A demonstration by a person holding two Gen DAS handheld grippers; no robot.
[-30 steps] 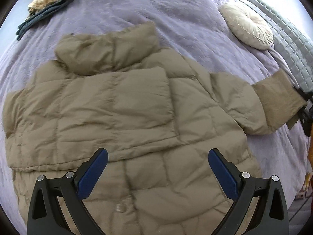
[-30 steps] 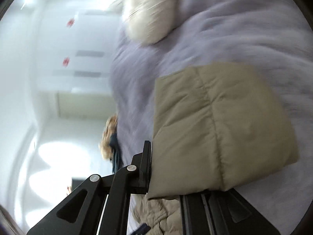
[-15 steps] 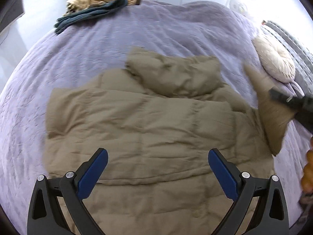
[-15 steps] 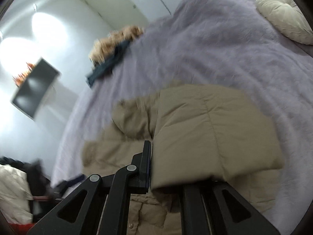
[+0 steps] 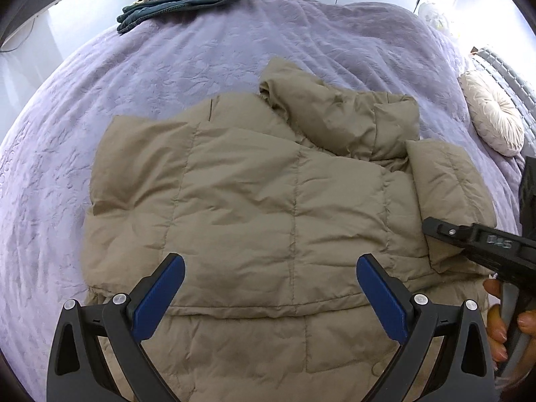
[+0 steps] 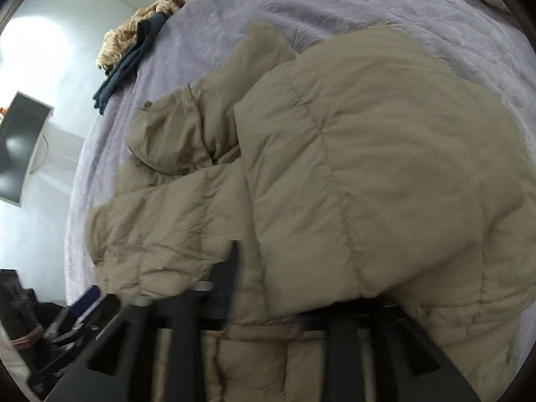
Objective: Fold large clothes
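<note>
Beige quilted puffer jacket (image 5: 254, 207) lies flat on the lilac textured bedspread (image 5: 100, 93), collar end away from the cameras. One sleeve is already folded across the body; the other sleeve (image 6: 368, 167) now lies over the jacket's edge on the right gripper's side.

Right gripper (image 6: 301, 301): jaws have just been opening, sleeve cuff sits between them but looks released, not pinched. That view is blurred, so contact at the pads is hard to confirm. Left gripper (image 5: 269, 288): blue pads spread wide, nothing between them, hovering over the jacket's lower half.

Risks, my read:
- Puffy fill is springy; the sleeve may slide off or spring open once the right gripper pulls clear.
- A finger snagging the cuff on retreat would drag the fold out.
- Slick shell on plush bedspread: a one-sided grab at the hem could skew the whole jacket.
- Thick layers may exceed what the jaws can pinch for the next fold.
</note>
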